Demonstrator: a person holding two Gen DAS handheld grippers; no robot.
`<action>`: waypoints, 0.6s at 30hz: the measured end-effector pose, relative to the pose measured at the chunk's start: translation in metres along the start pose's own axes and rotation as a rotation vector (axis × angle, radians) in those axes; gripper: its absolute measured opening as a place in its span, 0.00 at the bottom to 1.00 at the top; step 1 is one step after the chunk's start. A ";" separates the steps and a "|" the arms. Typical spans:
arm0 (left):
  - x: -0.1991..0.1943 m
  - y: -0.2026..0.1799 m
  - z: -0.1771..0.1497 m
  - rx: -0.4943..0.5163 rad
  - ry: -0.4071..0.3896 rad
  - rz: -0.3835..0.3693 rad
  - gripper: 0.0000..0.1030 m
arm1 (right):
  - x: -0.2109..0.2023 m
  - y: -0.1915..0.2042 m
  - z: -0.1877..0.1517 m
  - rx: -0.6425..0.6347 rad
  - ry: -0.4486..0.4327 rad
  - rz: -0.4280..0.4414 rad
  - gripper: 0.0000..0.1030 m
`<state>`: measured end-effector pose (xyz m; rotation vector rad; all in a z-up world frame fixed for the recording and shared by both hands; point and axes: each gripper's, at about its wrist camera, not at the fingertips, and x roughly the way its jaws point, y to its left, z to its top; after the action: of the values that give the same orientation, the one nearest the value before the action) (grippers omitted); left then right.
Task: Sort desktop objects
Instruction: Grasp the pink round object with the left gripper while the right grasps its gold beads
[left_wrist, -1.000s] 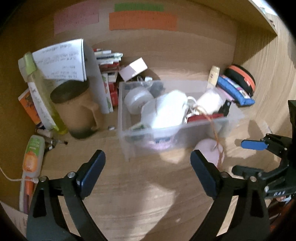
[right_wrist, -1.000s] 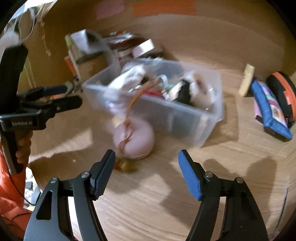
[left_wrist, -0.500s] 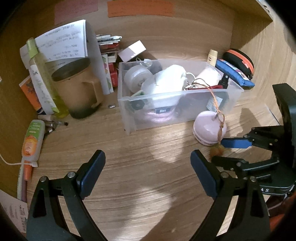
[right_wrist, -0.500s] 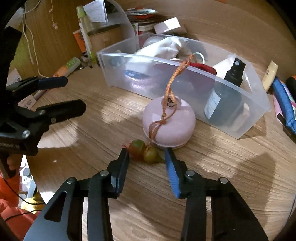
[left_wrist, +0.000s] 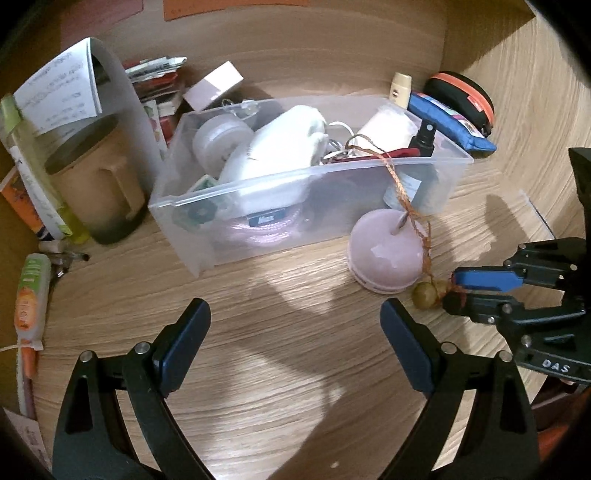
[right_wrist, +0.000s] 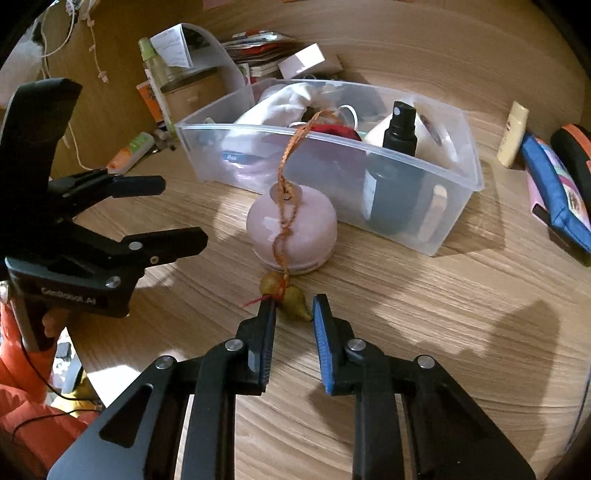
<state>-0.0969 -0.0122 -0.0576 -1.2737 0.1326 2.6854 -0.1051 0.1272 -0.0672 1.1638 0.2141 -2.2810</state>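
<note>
Two green gourd-shaped beads (right_wrist: 295, 301) lie on the wooden desk at the end of an orange cord (right_wrist: 286, 162). The cord climbs over a round pink case (right_wrist: 291, 229) into the clear plastic box (right_wrist: 221, 127). My right gripper (right_wrist: 293, 304) is closing, and its pads pinch the nearer bead at their tips. The left wrist view shows the same beads (left_wrist: 424, 295) at the right gripper (left_wrist: 452, 291), beside the pink case (left_wrist: 384, 254). My left gripper (left_wrist: 293, 308) hangs open over bare desk in front of the box (left_wrist: 207, 243), holding nothing.
The box holds a spray bottle (right_wrist: 399, 129), white cloth and several small items. A tan mug (left_wrist: 96, 192), papers and tubes (left_wrist: 31, 295) crowd the left. A blue pouch (left_wrist: 454, 125) and a black-and-orange case (left_wrist: 461, 96) lie at the back right. Wooden walls enclose the desk.
My right gripper sank to the beads and its jaws went from wide apart to nearly together around them. The left gripper dropped lower toward the desk and stayed open.
</note>
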 end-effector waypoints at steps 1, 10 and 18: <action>0.002 0.000 0.000 -0.001 0.004 0.001 0.91 | 0.000 0.000 0.001 0.003 0.002 0.014 0.29; 0.003 0.004 -0.009 -0.023 0.033 0.003 0.91 | 0.022 0.021 0.010 -0.086 0.010 -0.011 0.38; 0.022 -0.010 0.005 0.020 0.077 -0.059 0.91 | -0.001 -0.003 0.005 -0.030 -0.044 -0.036 0.24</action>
<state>-0.1121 0.0003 -0.0714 -1.3544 0.1286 2.5804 -0.1101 0.1283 -0.0633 1.1023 0.2538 -2.3243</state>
